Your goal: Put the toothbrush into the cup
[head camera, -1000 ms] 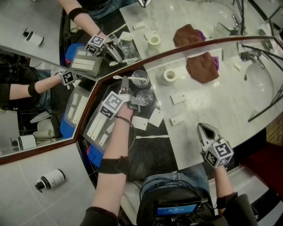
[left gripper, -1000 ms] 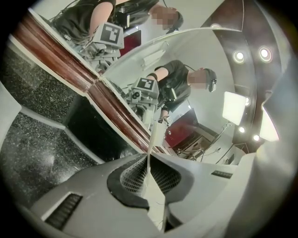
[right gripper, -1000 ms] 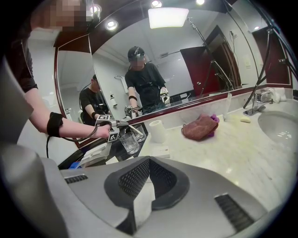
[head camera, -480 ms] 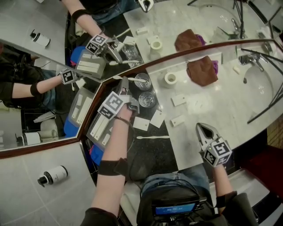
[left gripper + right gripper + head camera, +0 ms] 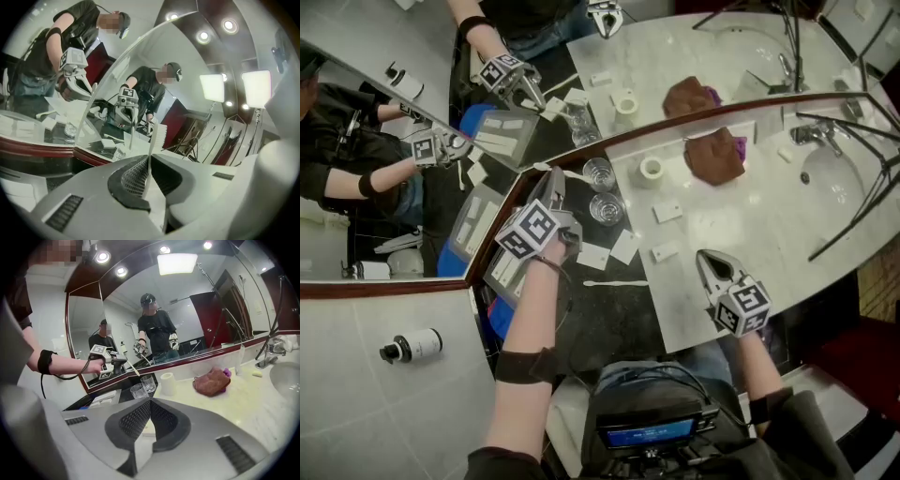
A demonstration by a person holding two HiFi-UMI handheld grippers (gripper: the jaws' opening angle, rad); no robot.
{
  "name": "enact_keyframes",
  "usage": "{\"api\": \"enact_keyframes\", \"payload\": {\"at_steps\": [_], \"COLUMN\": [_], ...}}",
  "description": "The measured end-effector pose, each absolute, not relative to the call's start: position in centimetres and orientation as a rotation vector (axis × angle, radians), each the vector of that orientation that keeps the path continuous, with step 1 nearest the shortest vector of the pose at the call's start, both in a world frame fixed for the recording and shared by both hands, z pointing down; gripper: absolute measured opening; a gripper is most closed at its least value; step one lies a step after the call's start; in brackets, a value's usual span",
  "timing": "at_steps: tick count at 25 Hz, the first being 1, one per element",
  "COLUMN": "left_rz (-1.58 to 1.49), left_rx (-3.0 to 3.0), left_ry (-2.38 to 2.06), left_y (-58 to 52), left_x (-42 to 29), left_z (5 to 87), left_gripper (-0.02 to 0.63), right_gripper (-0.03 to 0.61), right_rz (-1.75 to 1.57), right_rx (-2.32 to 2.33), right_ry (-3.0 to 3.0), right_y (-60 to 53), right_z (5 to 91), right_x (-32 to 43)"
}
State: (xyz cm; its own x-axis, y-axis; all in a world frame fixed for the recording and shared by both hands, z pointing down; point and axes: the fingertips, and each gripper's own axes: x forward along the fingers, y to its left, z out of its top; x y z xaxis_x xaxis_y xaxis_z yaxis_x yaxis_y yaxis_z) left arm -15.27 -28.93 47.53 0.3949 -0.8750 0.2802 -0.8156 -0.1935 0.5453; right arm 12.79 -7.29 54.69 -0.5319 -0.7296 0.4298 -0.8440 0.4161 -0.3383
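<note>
1. Since the earlier frame, the left gripper (image 5: 150,158) has lifted away from the cups and rolled. We now see it up and to their left, close to the corner of the mirror (image 5: 694,56).
2. Its jaws are clamped on the handle of the toothbrush (image 5: 158,135). In the left gripper view the toothbrush stands nearly upright, with the bristle head above the jaw tips.
3. The toothbrush is therefore held in the air, not yet in either cup.
4. The far cup (image 5: 599,173) stands upright just below the mirror frame, and the near cup (image 5: 607,208) stands just in front of it. Both are where the dark strip of the bench (image 5: 722,216) meets the marble.
5. The right gripper (image 5: 150,401) has its jaws together with nothing between them. We see it over the front edge of the marble, well apart from the cups.
6. A second brush (image 5: 614,282) lies flat on the dark strip, in front of the near cup.
7. A brown cloth (image 5: 711,157) and a white roll (image 5: 651,169) sit on the marble beside the mirror frame.
</note>
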Motion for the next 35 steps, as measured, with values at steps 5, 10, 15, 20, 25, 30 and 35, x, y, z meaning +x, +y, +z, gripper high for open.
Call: {"api": "enact_keyframes", "payload": {"at_steps": [5,10,15,20,25,30,35], "left_rz": [-0.063,0.015,0.081,0.057,-0.038,-0.172,-0.267], "left_rx": [2.085,2.142,2.156,2.108,2.027,1.844,1.666], "left_ry": [-1.465,-1.488,-1.512,-1.522,-1.517,-1.477,-1.437], "left_y": [-25.0,-20.2,-15.2,-11.8,-9.7,-6.1,-2.5], "left_x": [-15.4,-15.4,-15.3,-16.0,-16.7,-17.2,-17.6], "left_z": [44.0,42.3,42.9,43.9,45.1,48.8,53.0], "left_gripper": [0.023,0.023,0.023,0.023,0.023,0.023,0.023], "right_gripper": [0.009,0.009,0.009,0.009,0.009,0.009,0.009], "right_rz": [0.747,0.717,0.689,0.668,0.644,0.640,0.651], "right_rx": [1.347,1.318,1.292,1.270,1.262,1.219,1.179], "right_ry": [-2.495,-2.522,-2.545,-2.562,-2.563,-2.559,-2.544], "right_y": [-7.4,-7.3,-7.5,-7.3,-7.0,-6.1,-4.9], "right_z": [53.8,52.5,51.5,50.7,50.4,50.6,51.6], "right_x": [12.0,11.4,11.4,11.1,11.0,10.4,9.6]}}
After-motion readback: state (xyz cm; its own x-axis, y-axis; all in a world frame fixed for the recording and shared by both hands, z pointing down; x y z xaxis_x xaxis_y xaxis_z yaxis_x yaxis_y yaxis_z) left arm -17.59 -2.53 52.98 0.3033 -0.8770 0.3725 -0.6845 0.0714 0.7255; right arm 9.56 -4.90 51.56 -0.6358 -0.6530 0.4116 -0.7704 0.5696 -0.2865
